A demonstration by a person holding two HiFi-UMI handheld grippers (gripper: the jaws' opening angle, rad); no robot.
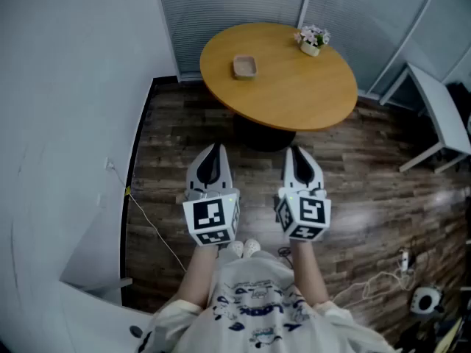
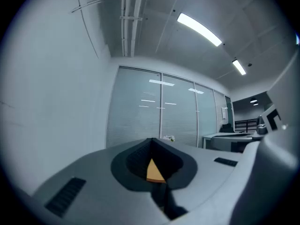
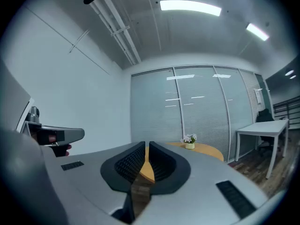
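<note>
Closest, the left gripper (image 1: 214, 147) and right gripper (image 1: 296, 150), two, hang with jaws closed together, holding nothing. Wooden floor (image 1: 254, 186) lies between them and one round table (image 1: 294, 90); on it one small dish (image 1: 244, 66), farther one flower pot (image 1: 312, 40) at its edge.

Your right gripper (image 3: 147, 146) has its jaws nearly together, with only a thin slit between the ribbed pads and nothing held in it. Through that slit and just beyond it shows the round wooden table (image 3: 208, 150), a small flower pot (image 3: 189, 142) on top. A white desk (image 3: 262, 125) stands at the right. Your left gripper (image 3: 80, 134) shows at the left, well apart.
</note>
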